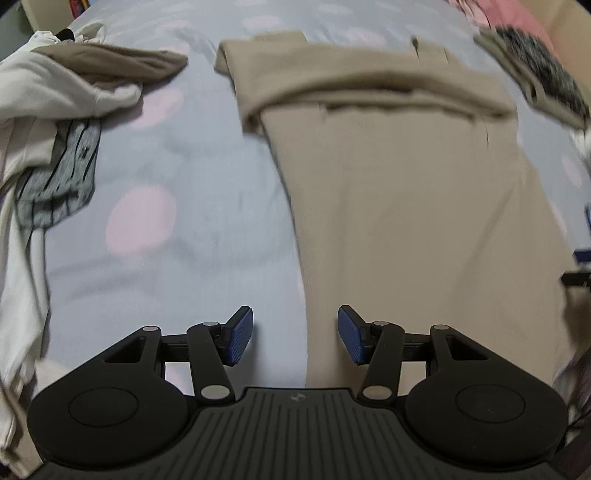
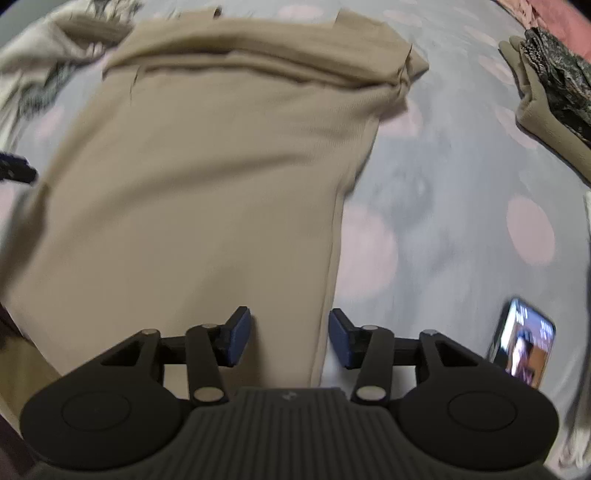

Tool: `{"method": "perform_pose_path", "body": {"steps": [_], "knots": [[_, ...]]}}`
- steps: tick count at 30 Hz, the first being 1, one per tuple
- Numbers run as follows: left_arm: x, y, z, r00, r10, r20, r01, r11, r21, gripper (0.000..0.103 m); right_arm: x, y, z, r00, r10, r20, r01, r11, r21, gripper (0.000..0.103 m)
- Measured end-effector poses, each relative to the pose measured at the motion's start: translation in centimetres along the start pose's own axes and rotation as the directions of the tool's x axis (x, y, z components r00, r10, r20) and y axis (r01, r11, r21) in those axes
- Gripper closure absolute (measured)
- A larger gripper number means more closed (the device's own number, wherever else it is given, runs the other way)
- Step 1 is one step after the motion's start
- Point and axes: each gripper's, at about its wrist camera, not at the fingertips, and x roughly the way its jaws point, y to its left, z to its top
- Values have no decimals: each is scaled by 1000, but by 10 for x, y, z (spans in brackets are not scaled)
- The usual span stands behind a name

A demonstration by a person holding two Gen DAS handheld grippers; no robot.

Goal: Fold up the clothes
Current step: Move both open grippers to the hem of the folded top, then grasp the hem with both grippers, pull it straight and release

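Bed: we see a pale blue sheet (image 1: 207, 155) with soft pink dots filling both views.
Far right: we glimpse a pink cover (image 2: 569, 22).
Light: dim, indoor.

- Spread flat on the bed (image 1: 192, 155): a shirt (image 1: 406, 206), top part folded over.
- Left of it: heaped clothes (image 1: 48, 110).
- Far right: another garment (image 2: 550, 96).
- Near right, on the bed: a phone (image 2: 524, 343).

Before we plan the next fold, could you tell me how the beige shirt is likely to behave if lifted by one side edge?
The beige shirt looks like thin knit lying flat, so it would probably droop limply. Its folded top band may fall open when lifted.
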Motion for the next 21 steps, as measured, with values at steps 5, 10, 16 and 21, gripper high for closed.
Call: {"method": "perform_pose_path", "body": {"steps": [5,10,16,21], "knots": [[4,-1,-36,996,30,-88,-30,1000,5,54,-3,5,-34,999,-51,-14,52,998,48,40],[7,-7,-57,988,42,-148,-39,999,23,52,-2,7,-44,999,-27,-47,31,996,86,39],[4,-20,-62,986,35,-166,-26,998,59,72,-5,27,-50,998,4,-67,-1,999,37,68],[-4,-26,-58,987,20,-162,-8,997,79,100,-12,37,-49,999,-9,-41,9,1000,5,96]]}}
